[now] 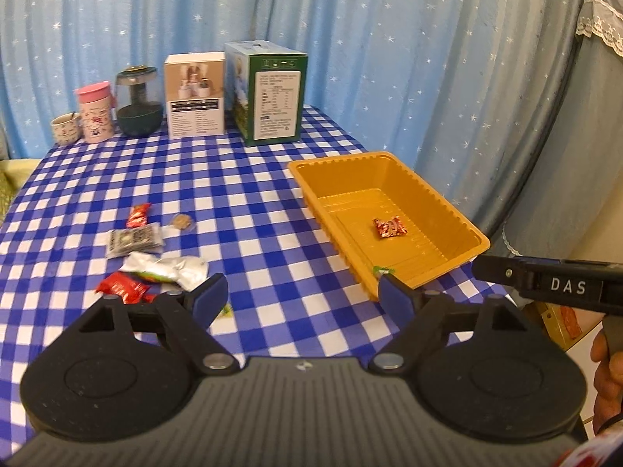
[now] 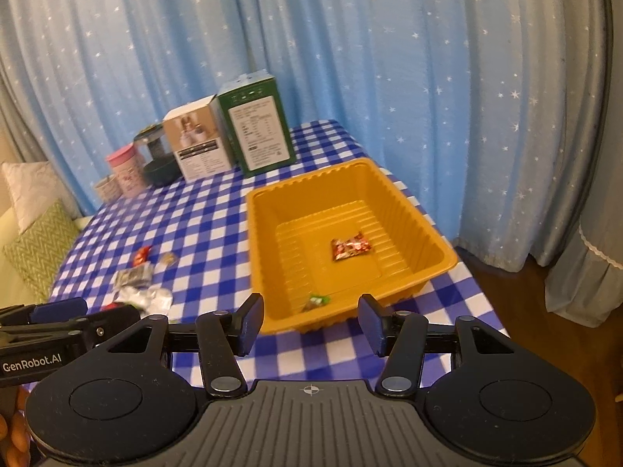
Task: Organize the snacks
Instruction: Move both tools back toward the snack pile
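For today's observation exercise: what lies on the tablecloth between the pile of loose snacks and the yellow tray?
Only bare checked tablecloth lies between the snack pile and the yellow tray; the left wrist view shows it best.

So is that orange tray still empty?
No. The orange tray holds a red snack packet and a small green-wrapped candy near its front wall.

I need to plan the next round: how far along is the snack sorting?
Early. Done: a red candy packet and a green-wrapped sweet lie in the orange tray. In hand: nothing; left gripper and right gripper are open. Left: the snack pile on the checked tablecloth.
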